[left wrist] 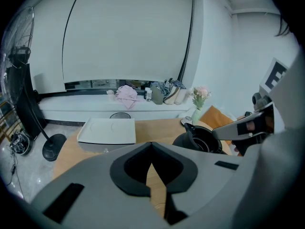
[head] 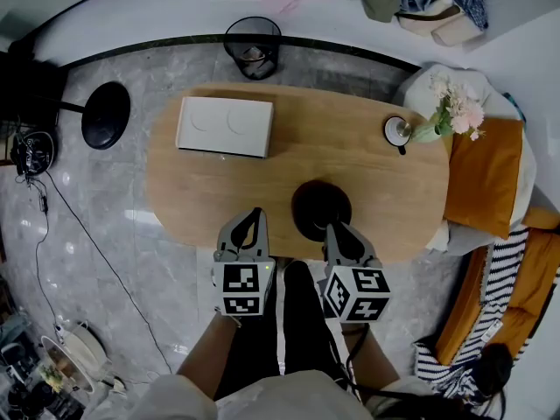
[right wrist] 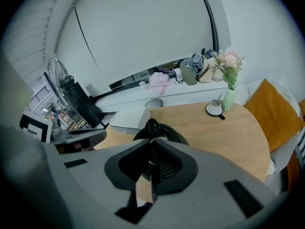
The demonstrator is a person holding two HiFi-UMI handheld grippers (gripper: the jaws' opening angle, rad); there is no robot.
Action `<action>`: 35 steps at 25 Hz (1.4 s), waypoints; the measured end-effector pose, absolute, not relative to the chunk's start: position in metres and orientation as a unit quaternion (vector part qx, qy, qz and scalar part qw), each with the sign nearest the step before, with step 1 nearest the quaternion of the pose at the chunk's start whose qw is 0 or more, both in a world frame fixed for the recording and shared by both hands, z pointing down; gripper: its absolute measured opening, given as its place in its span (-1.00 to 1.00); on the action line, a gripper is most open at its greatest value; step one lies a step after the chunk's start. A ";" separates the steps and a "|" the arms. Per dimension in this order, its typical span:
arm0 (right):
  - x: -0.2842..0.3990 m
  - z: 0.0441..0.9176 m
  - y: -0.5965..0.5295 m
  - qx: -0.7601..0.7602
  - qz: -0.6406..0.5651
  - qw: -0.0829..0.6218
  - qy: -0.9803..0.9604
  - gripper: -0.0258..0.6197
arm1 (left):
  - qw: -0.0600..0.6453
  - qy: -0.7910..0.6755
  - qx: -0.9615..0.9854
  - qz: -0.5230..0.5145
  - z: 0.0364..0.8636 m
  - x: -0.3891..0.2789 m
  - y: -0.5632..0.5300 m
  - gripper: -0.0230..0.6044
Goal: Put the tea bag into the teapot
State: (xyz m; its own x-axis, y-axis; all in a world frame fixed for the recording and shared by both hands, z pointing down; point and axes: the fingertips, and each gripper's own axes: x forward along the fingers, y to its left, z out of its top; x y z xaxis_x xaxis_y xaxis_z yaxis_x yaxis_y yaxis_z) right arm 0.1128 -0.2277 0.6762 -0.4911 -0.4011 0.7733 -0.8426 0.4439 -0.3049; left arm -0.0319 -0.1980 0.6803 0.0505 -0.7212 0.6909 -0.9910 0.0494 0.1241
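Teapot [head: 321, 208]: black, round, top open. It stands just below the centre of the head view, near the lower edge of the surface. The tea bag cannot be made out in any view.

Surface [head: 350, 147]: oval, light wood, filling the middle of the frame.

White box [head: 225, 126]: flat, rectangular, on the upper left of the surface, well apart from the teapot.

Left claw [head: 255, 213]: lower centre-left, over the near edge; jaws clenched tip to tip, nothing between them.

Right claw [head: 333, 228]: just beside the teapot's lower right rim. The jaws are clenched, with a pale sliver at the tips too small to identify.

Vase of flowers [head: 429, 131]: right end of the surface.

Cup [head: 396, 130]: on a saucer, just left of the vase.
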 end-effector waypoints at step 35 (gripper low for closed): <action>0.127 0.542 -0.253 0.408 0.274 0.237 -0.838 -0.82 | 0.247 -0.679 0.673 0.158 0.553 -0.009 -0.211 -0.89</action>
